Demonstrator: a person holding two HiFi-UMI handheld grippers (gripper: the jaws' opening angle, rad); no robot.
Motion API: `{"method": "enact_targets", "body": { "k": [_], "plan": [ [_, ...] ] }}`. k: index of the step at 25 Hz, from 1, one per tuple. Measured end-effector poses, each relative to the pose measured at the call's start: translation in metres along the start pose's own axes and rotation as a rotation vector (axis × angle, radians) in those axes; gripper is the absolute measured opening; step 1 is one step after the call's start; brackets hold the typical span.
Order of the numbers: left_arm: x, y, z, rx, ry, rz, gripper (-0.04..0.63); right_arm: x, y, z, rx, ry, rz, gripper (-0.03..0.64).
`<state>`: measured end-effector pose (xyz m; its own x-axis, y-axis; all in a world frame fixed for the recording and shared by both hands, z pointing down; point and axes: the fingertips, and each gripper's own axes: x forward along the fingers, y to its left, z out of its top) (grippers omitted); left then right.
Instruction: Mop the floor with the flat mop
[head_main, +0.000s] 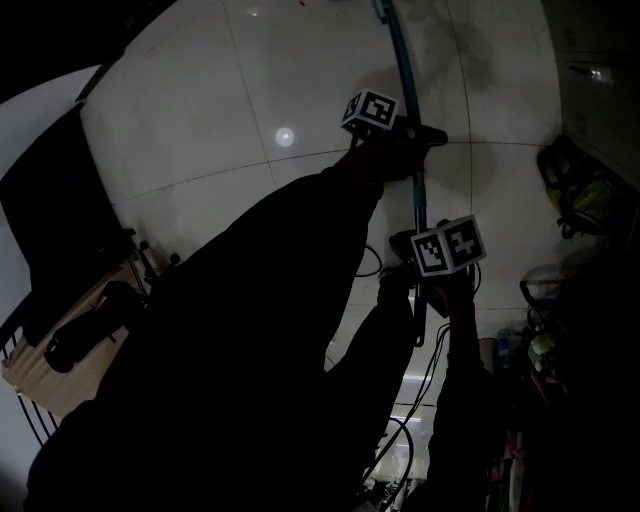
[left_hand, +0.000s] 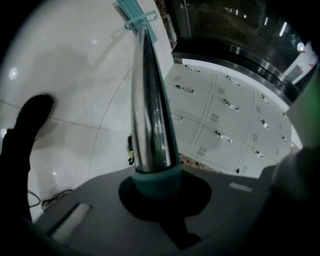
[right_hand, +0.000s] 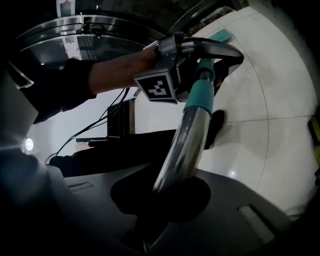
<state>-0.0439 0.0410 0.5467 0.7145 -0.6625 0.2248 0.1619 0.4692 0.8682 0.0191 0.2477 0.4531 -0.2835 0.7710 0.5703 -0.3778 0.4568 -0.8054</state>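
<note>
Clamped tight around the mop handle: left gripper ahead of right gripper, nearer the mop head.

The mop pole is seen as polished silver, ringed by a teal sleeve. The mop head is pale teal. The floor is tiled in glossy white, crossed by thin dark joint lines and mottled with darker grey patches. The bodies of the left gripper and right gripper are matt dark grey. The 2 marker cubes are printed with black squares on white. Lockers are shown in off-white. A black sleeve and a yellow-green object are also seen.
</note>
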Motion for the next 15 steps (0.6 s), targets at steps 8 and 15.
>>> {"method": "enact_targets", "body": {
  "k": [8,15],
  "plan": [
    [0.048,0.070,-0.205,-0.041,0.015,-0.015,0.006,0.021,0.001,-0.220,0.006,0.063,-0.025,0.055],
    [0.099,0.124,-0.343,-0.073,0.029,-0.027,0.009,0.034,-0.005,-0.368,0.051,0.049,0.028,0.063]
  ]
}}
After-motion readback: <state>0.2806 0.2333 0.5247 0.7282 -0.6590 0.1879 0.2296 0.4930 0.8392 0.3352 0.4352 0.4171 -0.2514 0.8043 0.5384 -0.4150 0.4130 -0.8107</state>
